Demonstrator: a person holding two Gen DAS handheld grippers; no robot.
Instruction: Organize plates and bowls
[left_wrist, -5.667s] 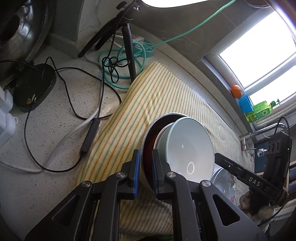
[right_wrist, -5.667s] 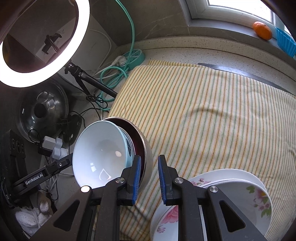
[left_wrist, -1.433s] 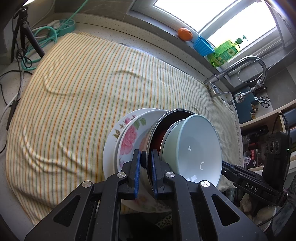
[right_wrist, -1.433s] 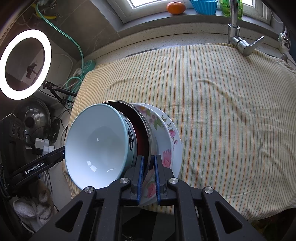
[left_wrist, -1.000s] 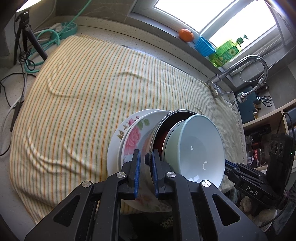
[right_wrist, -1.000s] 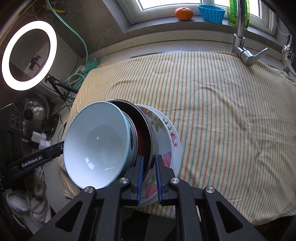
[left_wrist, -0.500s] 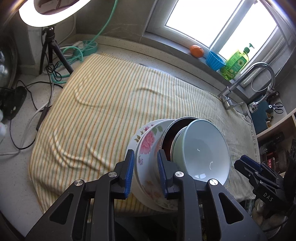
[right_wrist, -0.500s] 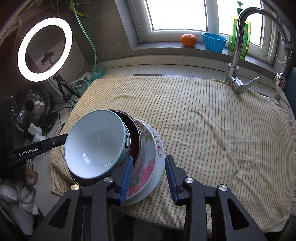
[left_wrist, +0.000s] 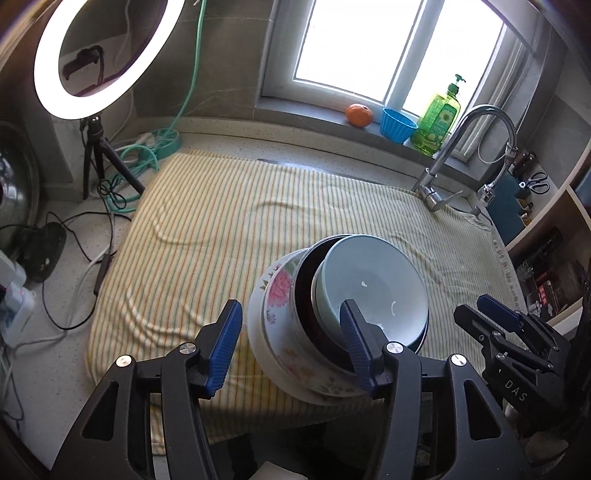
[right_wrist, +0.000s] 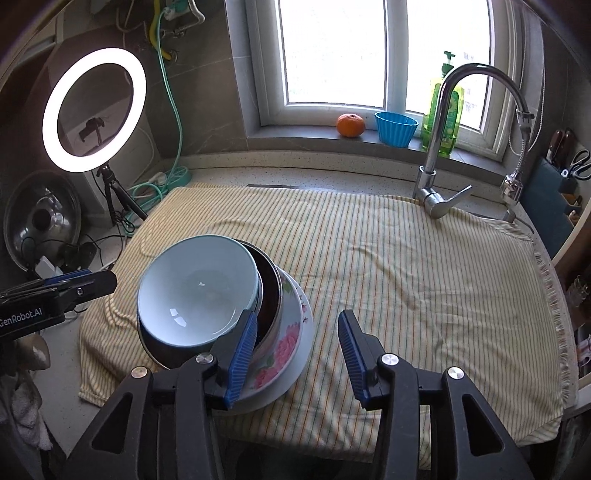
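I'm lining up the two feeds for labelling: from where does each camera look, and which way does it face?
Left wrist: sits on the left hand-held gripper, aimed down at the dish stack and window; its open jaws show, plus the right hand-held gripper.
Right wrist: on the right hand-held gripper, same aim; open jaws show.
Shared: stack, striped cloth, faucet, ring light.

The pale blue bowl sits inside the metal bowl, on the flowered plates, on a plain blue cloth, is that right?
Not quite. The cloth is yellowish with thin stripes, not plain blue, as the right wrist view shows. The rest holds: the pale blue bowl sits inside the metal bowl, on the flowered plates.
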